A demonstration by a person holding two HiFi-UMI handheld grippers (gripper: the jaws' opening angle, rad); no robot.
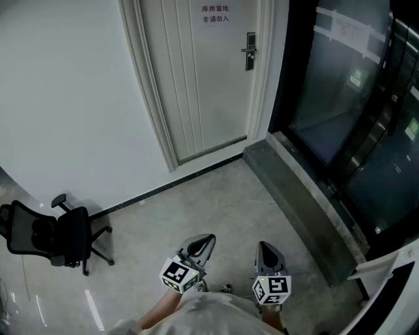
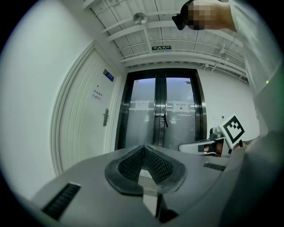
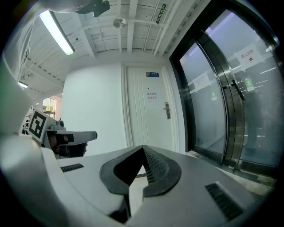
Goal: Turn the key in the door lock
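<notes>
A white panelled door [image 1: 203, 72] stands several steps ahead, with a dark lever handle and lock plate [image 1: 249, 50] on its right side and a red-lettered notice [image 1: 215, 14] above. The same handle [image 2: 105, 117] shows small in the left gripper view and the handle [image 3: 167, 110] again in the right gripper view. No key can be made out at this distance. My left gripper [image 1: 207, 239] and right gripper [image 1: 265, 246] are held low and close to my body, far from the door. Both are shut with nothing between the jaws.
A black office chair [image 1: 55, 233] stands by the white wall at the left. Dark glass double doors [image 1: 366, 98] fill the right side behind a raised stone sill [image 1: 301, 203]. A white object [image 1: 386, 288] juts in at the lower right.
</notes>
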